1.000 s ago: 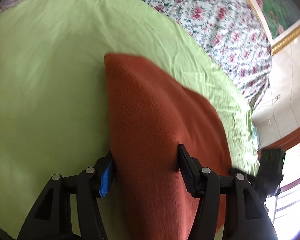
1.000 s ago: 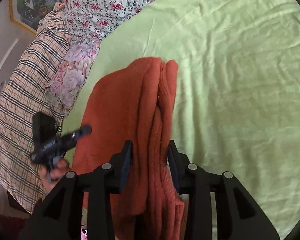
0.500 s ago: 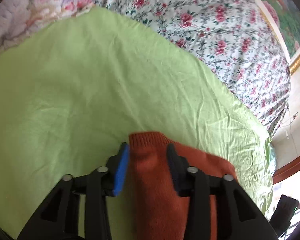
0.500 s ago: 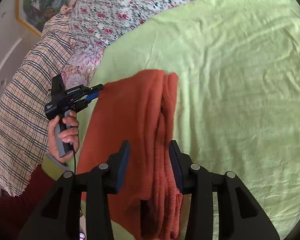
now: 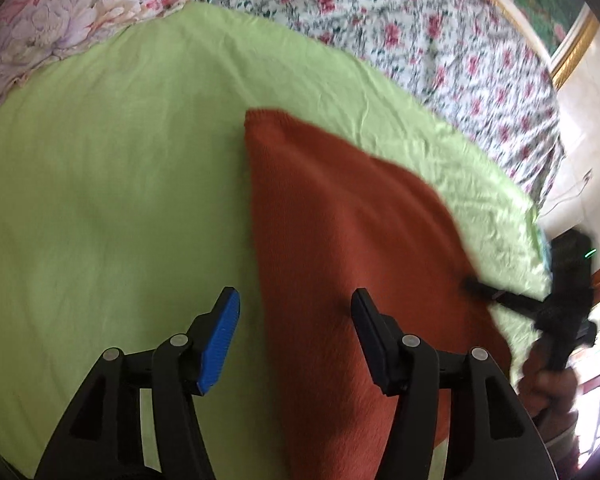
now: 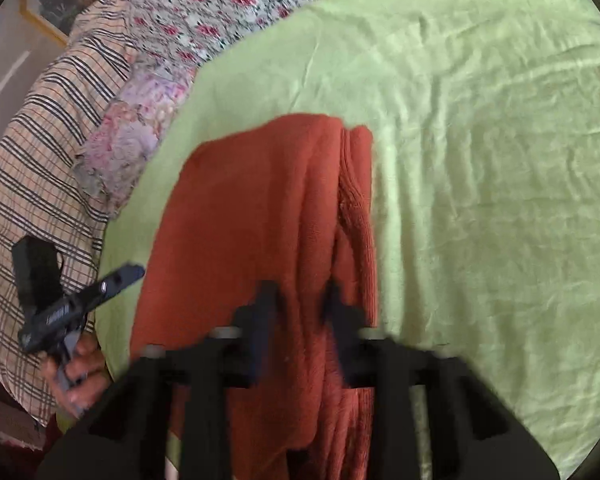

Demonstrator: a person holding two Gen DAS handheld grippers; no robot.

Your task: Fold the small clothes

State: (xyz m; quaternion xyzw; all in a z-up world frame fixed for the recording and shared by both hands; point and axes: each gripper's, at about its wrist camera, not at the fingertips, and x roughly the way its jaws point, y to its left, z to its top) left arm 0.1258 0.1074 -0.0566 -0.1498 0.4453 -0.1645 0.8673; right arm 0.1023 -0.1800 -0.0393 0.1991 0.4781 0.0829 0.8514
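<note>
The rust-orange sweater (image 5: 352, 264) is lying folded on the green sheet (image 5: 112, 168) of the bed. The left gripper (image 5: 296, 320) is hovering over its edge, fingers (image 5: 220, 340) spread wide, gripping nothing. The right gripper (image 6: 298, 300), blurred, is pinching the sweater's bunched folds between narrow fingers.

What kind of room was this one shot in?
Most likely a bedroom: the rust sweater lies on a green sheet spread over a floral bedspread, with a plaid blanket beside it and a gilt-framed picture behind.
</note>
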